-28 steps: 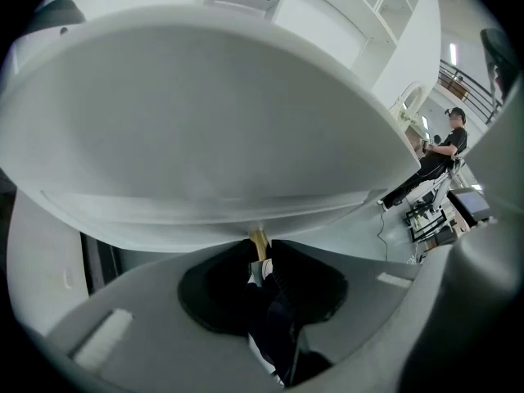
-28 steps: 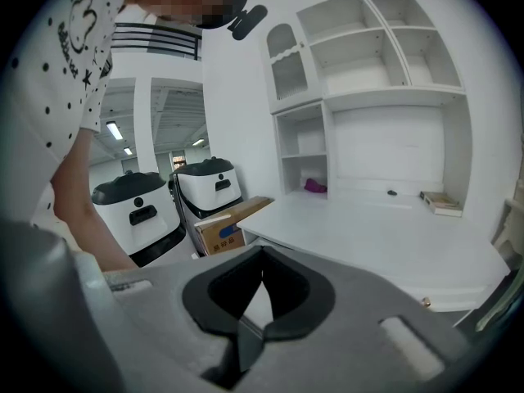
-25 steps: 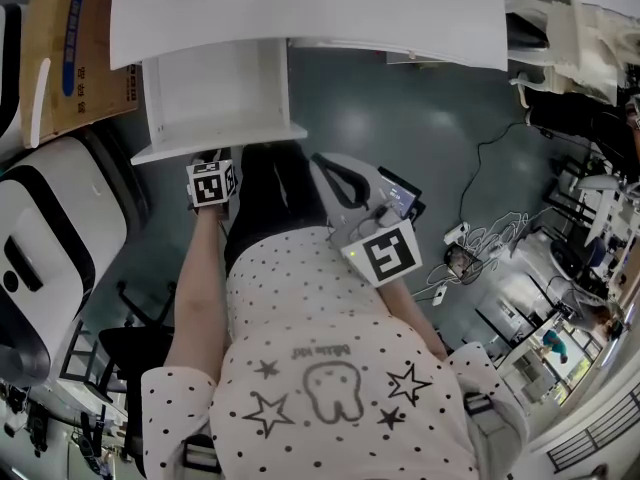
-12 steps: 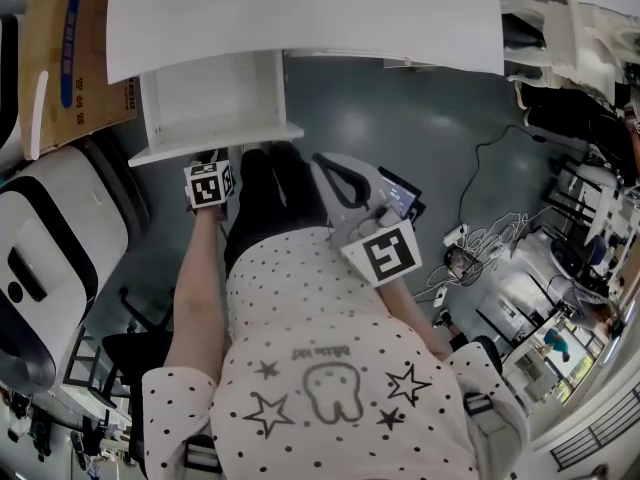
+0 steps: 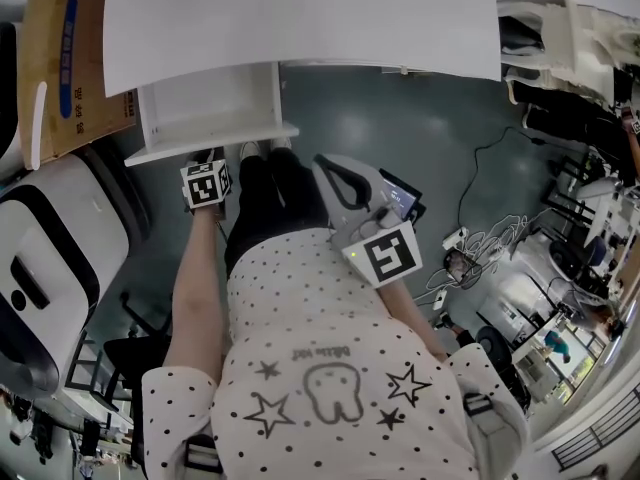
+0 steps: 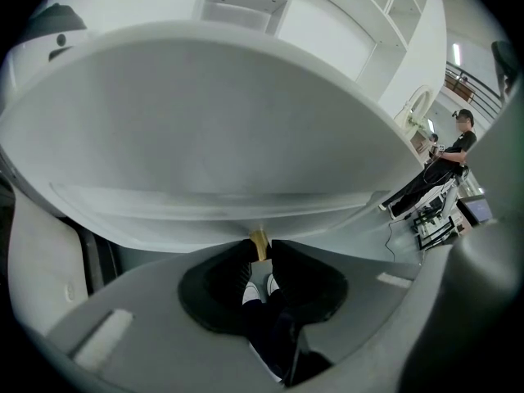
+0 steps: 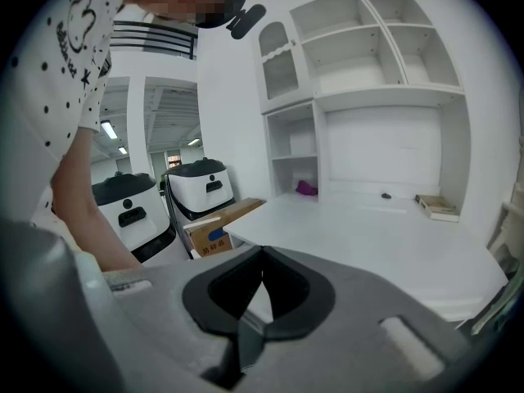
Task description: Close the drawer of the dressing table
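Observation:
The white dressing table (image 5: 300,18) fills the top of the head view. Its drawer (image 5: 210,103) sticks out at the left, part open. My left gripper (image 5: 211,158) is at the drawer's front edge. In the left gripper view the white drawer front (image 6: 229,137) looms above, and the left gripper (image 6: 259,249) is shut on the small brass knob (image 6: 259,241) under it. My right gripper (image 5: 328,166) hangs over the floor right of the drawer, touching nothing. In its own view the right gripper (image 7: 262,256) is shut and empty, facing the table top (image 7: 368,236).
A cardboard box (image 5: 60,58) and a white-and-black machine (image 5: 50,258) stand left of the drawer. Cables and equipment (image 5: 480,238) lie on the floor at right. Shelves (image 7: 352,47), a purple thing (image 7: 305,188) and a book (image 7: 434,205) sit on the table.
The drawer has slid further in under the table top, so less of its inside shows. My left gripper has gone with it, still on the knob. The right gripper barely shifted.

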Available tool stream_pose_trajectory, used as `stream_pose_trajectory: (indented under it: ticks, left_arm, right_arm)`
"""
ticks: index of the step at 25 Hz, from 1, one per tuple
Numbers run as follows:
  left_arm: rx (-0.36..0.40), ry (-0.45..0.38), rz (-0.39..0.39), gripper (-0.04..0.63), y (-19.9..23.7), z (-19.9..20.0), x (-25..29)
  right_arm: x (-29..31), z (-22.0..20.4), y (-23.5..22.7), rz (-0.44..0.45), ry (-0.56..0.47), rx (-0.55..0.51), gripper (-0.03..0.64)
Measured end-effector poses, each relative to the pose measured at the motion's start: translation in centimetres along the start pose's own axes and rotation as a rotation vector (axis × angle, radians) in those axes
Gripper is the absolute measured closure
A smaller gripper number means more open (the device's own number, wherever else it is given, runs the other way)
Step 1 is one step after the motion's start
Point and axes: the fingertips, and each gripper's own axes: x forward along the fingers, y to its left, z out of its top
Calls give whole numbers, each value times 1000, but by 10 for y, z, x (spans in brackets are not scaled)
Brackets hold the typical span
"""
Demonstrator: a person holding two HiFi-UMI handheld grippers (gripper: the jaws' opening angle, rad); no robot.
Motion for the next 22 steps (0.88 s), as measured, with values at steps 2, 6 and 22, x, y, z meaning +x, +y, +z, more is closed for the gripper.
stream_pose_trajectory:
  ticks: [2,6,22]
  left_arm:
    - [-3,-3,6,515,1,5,2]
    - [-7,-9,17,515,3,14,6]
    - [-20,-28,46,515,7,32,12]
  right_arm:
    - [1,1,-3,0,-3,-1,620]
    - [2,2,-10,-7,-5,6,620]
    - [-3,0,-21,-19,7,14,620]
